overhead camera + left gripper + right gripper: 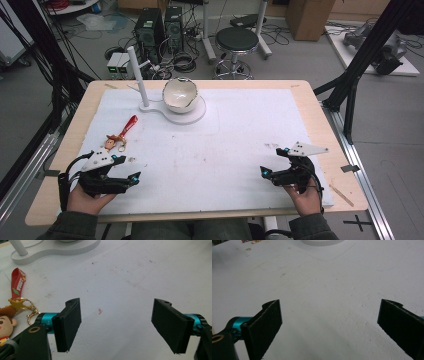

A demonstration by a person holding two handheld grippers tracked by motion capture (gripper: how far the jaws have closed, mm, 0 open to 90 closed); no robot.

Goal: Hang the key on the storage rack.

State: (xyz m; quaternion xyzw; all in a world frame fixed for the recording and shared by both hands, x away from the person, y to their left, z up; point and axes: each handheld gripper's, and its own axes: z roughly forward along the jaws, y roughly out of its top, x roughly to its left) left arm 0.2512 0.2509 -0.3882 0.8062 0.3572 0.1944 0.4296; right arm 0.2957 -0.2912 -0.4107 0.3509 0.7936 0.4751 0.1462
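Observation:
A keychain [120, 134] with a red strap and a small cowboy figure lies on the white mat [225, 145] at the left. In the left gripper view the keychain [15, 302] lies just left of the left jaw, apart from it. My left gripper [127, 168] rests near the table's front left, open, with bare mat between its pads [117, 315]. My right gripper [274, 161] sits at the front right, also open over bare mat [332, 315]. A white bowl [180, 94] stands on a white stand [196, 114] with an upright post [137, 75] at the back.
The stand's base [55, 250] lies ahead of the left gripper, and its edge [322, 242] is far ahead of the right one. Wooden table edges [330, 150] frame the mat. A stool [236, 42] and computer cases [150, 27] are on the floor behind.

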